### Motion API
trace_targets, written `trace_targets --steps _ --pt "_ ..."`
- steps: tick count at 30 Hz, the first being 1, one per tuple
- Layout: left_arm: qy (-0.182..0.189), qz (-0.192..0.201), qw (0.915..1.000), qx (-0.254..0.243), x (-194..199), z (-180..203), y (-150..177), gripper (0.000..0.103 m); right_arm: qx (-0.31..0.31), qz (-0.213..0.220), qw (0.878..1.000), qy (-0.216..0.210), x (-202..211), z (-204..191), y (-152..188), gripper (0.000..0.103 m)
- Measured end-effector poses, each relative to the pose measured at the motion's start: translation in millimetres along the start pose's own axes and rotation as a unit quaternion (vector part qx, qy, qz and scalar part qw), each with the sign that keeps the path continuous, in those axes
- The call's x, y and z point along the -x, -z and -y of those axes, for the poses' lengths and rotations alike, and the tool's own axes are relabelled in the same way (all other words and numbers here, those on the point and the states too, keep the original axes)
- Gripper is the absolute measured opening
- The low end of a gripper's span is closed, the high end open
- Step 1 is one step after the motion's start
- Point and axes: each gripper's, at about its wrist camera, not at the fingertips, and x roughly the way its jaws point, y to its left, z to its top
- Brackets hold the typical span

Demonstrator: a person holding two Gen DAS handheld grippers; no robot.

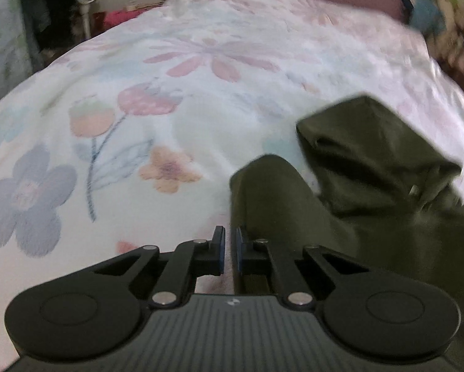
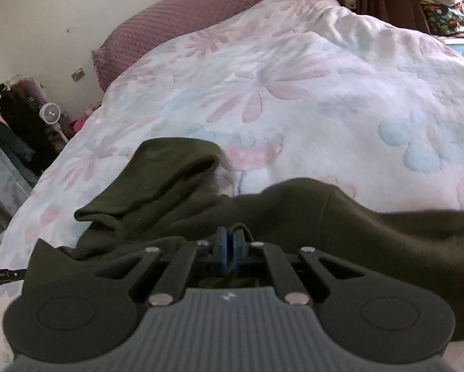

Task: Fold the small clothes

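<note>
The dark olive garment [image 2: 262,217] lies rumpled at the near edge of the bed, on a white duvet [image 2: 324,93] printed with pale pink and blue flowers. It looks like a small knit piece, with what may be a sleeve or leg [image 2: 157,173] flopped out toward the far left in the right wrist view and curled over at its hem. The cloth is soft and limp, light enough to lift with one pinch, and it sags and bunches wherever it is not supported; it should not slip much against the fluffy cover, but a single layer could easily slide out of a shallow pinch. The best holds are probably the thicker hems and seams at the corners, taken deep enough to catch both layers. The right gripper [image 2: 231,248] is pressed together on a fold of the garment at its near edge, with cloth bulging just past the blue pads. The left gripper [image 1: 230,249] sits at the garment's left edge with its jaws nearly together; the cloth's edge lies against the right-hand pad, but whether any of it is truly pinched I cannot tell. Farther off are a mauve pillow [image 2: 185,21] at the head of the bed and a small white fan [image 2: 49,112] on the floor to the left.
</note>
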Motion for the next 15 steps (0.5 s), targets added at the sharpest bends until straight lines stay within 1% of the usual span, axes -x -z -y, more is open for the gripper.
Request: trace_targets --steps 1,2,3,4,5,6,8,10,11,12,13,14,15 --pt "-0.023 -0.012 0.9995 -0.016 -10.0 4.2 0.7 0.005 0.005 0.002 1.0 0.006 -3.6 3.6 2.4 0.0" --pt "-0.055 -0.028 0.9977 -0.026 -23.2 5.2 2.6 0.002 0.008 0.003 1.0 0.009 -7.1 7.0 3.6 0.0" --pt "-0.088 -0.048 0.9946 -0.024 -37.0 1.1 4.2 0.001 0.006 0.001 1.0 0.009 -10.3 11.8 4.5 0.0" --pt "-0.111 -0.069 0.9914 -0.009 -50.6 -7.3 6.0 0.001 0.005 -0.001 1.0 0.012 -13.8 14.0 5.6 0.0" --pt "-0.117 -0.077 0.9901 0.014 -58.6 -17.7 8.2 0.002 0.003 -0.003 1.0 0.012 -17.0 16.7 7.0 0.0" --pt "-0.114 -0.077 0.99 0.031 -61.0 -25.1 8.9 0.002 0.004 -0.002 1.0 0.01 -13.7 22.3 13.0 0.0" --pt "-0.081 -0.063 0.9928 0.061 -53.2 -35.0 6.2 0.001 0.009 -0.005 1.0 0.01 -19.1 24.7 14.9 0.0" --pt "-0.028 -0.033 0.9948 0.092 -33.9 -45.9 1.0 0.002 0.013 -0.012 1.0 0.01 -19.4 25.9 16.9 0.0" --pt "0.005 -0.022 0.9939 0.108 -24.2 -51.7 -2.2 0.008 0.014 -0.012 1.0 0.008 -19.3 25.9 16.0 0.0" --pt "0.047 -0.011 0.9916 0.12 -13.0 -56.8 -5.7 0.014 0.016 -0.012 1.0 0.006 -19.8 26.4 15.3 0.0" --pt "0.076 -0.003 0.9895 0.123 -4.4 -58.4 -8.2 0.031 0.018 -0.013 1.0 0.005 -20.5 26.5 14.4 0.0" --pt "0.095 0.001 0.9882 0.12 1.9 -57.2 -10.9 0.048 0.021 -0.013 1.0 0.003 -21.0 26.0 13.7 0.0" --pt "0.104 0.005 0.9878 0.115 7.2 -53.3 -13.3 0.057 0.024 -0.013 1.0 0.002 -20.6 24.6 13.1 0.0"
